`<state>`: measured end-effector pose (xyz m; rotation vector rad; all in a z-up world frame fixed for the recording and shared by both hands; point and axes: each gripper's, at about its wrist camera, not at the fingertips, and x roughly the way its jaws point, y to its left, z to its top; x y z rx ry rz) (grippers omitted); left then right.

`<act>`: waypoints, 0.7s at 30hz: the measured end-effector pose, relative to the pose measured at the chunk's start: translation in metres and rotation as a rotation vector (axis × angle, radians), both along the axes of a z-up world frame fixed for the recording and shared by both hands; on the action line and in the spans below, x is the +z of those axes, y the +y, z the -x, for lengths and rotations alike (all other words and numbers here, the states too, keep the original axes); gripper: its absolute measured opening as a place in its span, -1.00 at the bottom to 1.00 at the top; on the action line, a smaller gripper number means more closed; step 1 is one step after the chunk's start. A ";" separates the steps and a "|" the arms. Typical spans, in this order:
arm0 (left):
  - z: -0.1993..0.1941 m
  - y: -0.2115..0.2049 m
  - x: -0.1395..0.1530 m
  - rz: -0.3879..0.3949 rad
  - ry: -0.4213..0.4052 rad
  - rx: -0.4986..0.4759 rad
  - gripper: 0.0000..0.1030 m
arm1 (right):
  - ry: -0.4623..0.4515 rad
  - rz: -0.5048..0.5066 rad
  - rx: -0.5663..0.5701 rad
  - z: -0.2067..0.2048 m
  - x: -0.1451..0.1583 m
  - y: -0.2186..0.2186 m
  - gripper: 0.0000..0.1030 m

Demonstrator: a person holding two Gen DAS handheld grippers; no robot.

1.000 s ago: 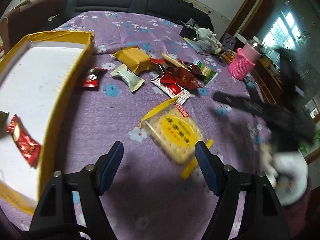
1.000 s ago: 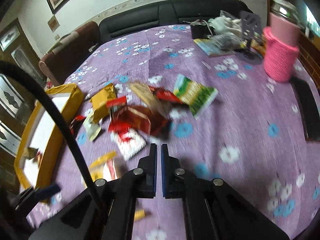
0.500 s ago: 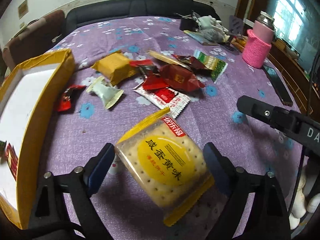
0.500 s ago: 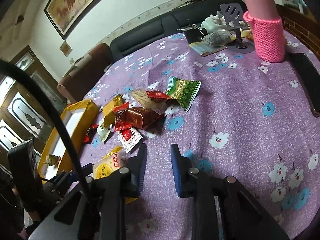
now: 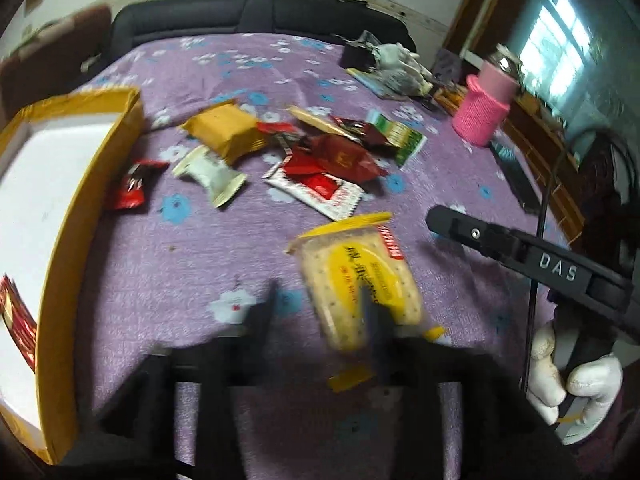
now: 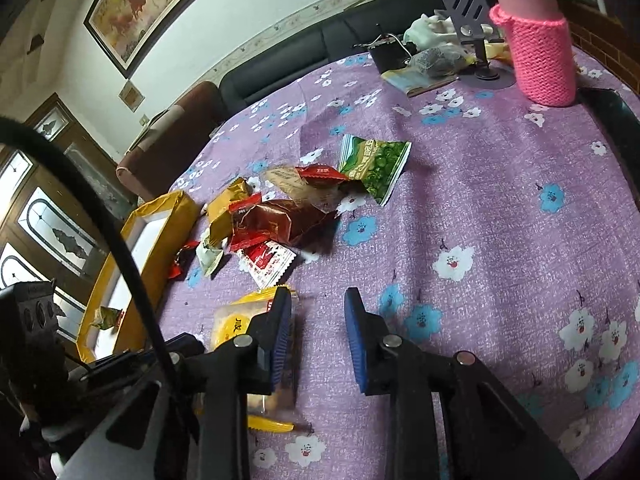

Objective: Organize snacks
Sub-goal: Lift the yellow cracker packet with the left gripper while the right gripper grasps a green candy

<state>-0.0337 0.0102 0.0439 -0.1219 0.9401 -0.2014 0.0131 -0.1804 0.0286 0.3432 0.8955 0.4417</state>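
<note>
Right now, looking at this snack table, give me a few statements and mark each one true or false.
1. The yellow box sits on the purple floral cloth. True.
2. The yellow cracker packet lies inside the box. False: it is out on the cloth, at the closing left gripper.
3. The right gripper holds the green snack packet. False: its jaws are apart and empty, and that packet lies farther off.
4. The pink knitted sleeve covers an upright bottle. True.
</note>
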 end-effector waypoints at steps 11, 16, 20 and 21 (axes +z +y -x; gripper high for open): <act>-0.020 -0.048 -0.021 -0.207 0.000 -0.028 0.38 | 0.014 -0.033 -0.063 -0.004 -0.003 -0.024 -0.46; -0.012 -0.024 -0.014 -0.130 0.013 -0.007 0.37 | 0.019 -0.026 -0.078 -0.004 -0.004 -0.029 -0.46; 0.012 0.001 0.003 -0.054 -0.023 0.026 0.37 | 0.007 -0.027 -0.086 -0.001 -0.003 -0.031 -0.46; 0.019 0.009 0.012 -0.035 -0.039 0.039 0.37 | 0.006 -0.025 -0.087 -0.001 -0.003 -0.030 -0.46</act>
